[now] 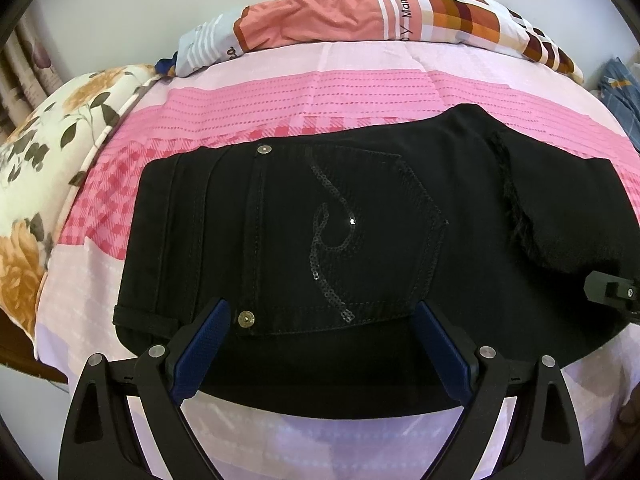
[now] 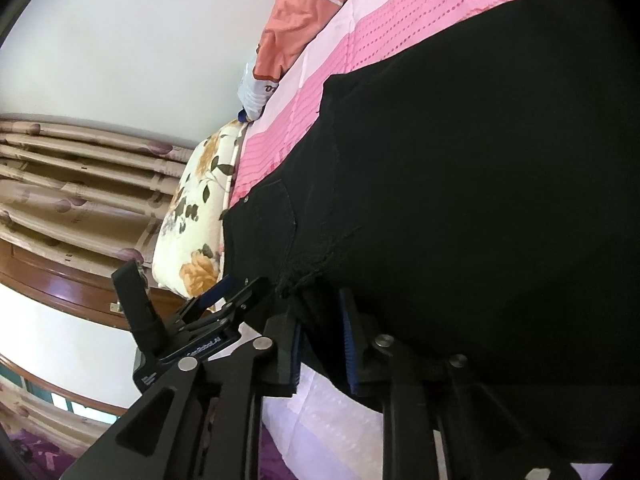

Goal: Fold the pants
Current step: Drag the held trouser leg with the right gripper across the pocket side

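Black pants [image 1: 340,232] lie folded on the pink bedsheet [image 1: 320,92], the sequined back pocket [image 1: 360,236] facing up. My left gripper [image 1: 320,332] is open, its blue pads [image 1: 202,348] spread over the near edge of the pants by the waistband, holding nothing. My right gripper [image 2: 320,336] is shut on a fold of the black pants [image 2: 460,200] near the frayed hem [image 2: 316,268]. The right gripper's tip shows at the right edge of the left wrist view [image 1: 612,292]. The left gripper shows in the right wrist view [image 2: 224,304].
A floral pillow [image 1: 44,160] lies at the left of the bed. An orange and checked quilt [image 1: 360,16] lies along the far side. Curtains [image 2: 80,184] and a wooden bed frame [image 2: 60,284] are beyond the bed.
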Demonstrator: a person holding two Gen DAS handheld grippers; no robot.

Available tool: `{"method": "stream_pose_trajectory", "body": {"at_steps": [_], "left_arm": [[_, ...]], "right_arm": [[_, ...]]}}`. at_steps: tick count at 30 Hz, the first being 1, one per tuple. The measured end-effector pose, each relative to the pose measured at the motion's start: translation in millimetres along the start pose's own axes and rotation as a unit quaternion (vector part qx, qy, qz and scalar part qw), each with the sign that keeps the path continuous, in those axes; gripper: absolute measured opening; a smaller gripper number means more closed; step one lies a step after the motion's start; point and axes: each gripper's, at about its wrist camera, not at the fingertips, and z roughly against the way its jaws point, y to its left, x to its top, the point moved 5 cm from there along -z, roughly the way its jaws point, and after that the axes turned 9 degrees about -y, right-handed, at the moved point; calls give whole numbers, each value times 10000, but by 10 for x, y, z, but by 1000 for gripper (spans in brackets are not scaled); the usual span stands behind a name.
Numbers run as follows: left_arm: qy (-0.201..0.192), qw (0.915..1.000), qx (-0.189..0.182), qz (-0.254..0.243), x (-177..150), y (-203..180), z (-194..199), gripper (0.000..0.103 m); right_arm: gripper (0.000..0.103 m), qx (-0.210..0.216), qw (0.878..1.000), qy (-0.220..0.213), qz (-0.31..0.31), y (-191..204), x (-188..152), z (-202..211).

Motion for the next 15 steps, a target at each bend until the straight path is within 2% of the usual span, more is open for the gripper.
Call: {"method": "stream_pose_trajectory", "body": {"at_steps": [6,10,15], "left_arm": [[67,9999,-16,89,-14,39,-22,93],[124,9998,-48,153,-35,44,-38,93],[236,9995,-69,182,-56,49,-71,93]], "right_arm": [[35,353,9989,293,-76,81,-47,-50],[43,380,9982,456,59,150,-97,-106],[48,556,9969,558,-87,165,-104,-127]]}}
